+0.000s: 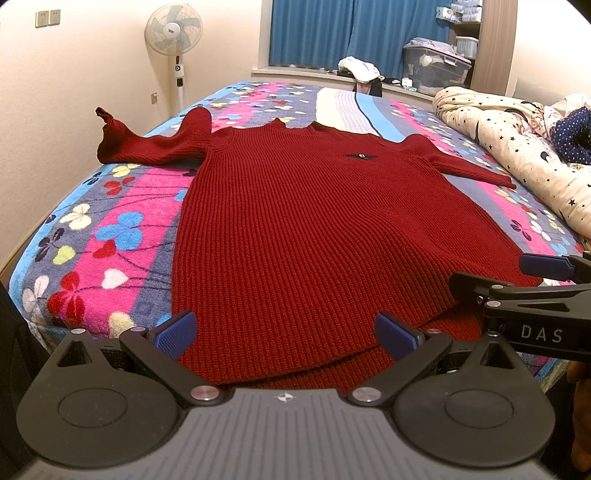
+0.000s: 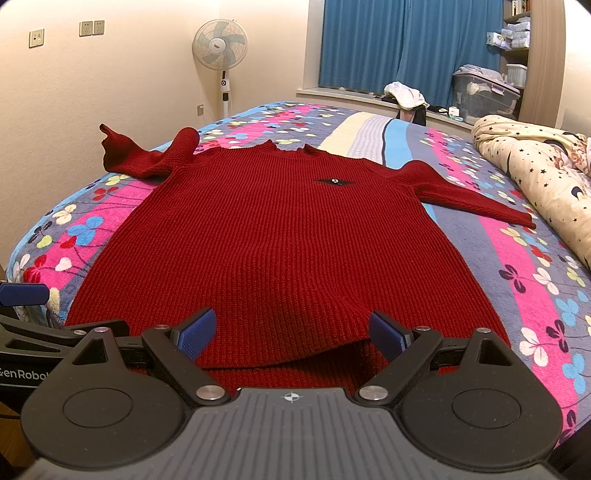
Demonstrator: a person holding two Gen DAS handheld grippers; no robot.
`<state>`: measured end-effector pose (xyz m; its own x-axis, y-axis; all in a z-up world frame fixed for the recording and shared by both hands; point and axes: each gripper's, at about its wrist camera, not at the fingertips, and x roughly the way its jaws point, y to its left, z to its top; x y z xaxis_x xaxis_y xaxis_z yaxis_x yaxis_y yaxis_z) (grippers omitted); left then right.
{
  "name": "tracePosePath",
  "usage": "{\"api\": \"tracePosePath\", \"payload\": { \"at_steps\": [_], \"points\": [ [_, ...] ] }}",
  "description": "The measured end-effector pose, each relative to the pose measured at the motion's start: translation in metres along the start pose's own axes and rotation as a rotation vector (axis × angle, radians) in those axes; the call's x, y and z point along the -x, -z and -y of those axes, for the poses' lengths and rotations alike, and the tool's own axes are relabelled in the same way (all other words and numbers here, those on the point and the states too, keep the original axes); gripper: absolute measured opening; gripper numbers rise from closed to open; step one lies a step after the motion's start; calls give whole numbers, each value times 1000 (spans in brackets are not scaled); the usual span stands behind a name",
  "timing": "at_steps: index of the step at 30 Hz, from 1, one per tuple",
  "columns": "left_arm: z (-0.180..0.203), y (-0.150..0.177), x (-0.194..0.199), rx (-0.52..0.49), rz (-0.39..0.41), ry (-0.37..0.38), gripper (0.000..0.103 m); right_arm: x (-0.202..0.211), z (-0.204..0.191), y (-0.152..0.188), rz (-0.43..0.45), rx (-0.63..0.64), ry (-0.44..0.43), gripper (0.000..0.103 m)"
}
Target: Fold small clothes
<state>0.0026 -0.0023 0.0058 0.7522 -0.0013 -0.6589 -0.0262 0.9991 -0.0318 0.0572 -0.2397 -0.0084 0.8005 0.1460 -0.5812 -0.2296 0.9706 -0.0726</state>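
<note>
There, both claws, left claw (image 1: 286,334) and right claw (image 2: 291,334), spread apart above sweater (image 1: 295,229) hem.

Rumpled quilt (image 2: 535,177) (right) beside sweater (image 2: 280,236)

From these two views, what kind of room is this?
Most likely a bedroom: the red sweater lies on a bed with a flowered blanket, a rolled quilt beside it, and a standing fan by the wall.
</note>
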Motion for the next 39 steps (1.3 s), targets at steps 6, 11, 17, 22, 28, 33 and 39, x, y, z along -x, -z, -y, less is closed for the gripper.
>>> {"api": "tracePosePath", "payload": {
  "at_steps": [6,11,17,22,28,33,39],
  "points": [
    [0,0,0,0,0,0,102,0,0,0,0,0,0,90],
    [0,0,0,0,0,0,102,0,0,0,0,0,0,90],
    [0,0,0,-1,0,-1,102,0,0,0,0,0,1,90],
    [0,0,0,0,1,-1,102,0,0,0,-1,0,0,90],
    [-3,-2,-1,3,3,17,102,0,0,1,7,-2,2,90],
    [-21,-25,1,-16,22,16,102,6,27,-14,49,-66,-20,55],
    [-63,-78,-37,-131,-43,88,71,-6,115,-64,142,-104,62,46]
  ]
}}
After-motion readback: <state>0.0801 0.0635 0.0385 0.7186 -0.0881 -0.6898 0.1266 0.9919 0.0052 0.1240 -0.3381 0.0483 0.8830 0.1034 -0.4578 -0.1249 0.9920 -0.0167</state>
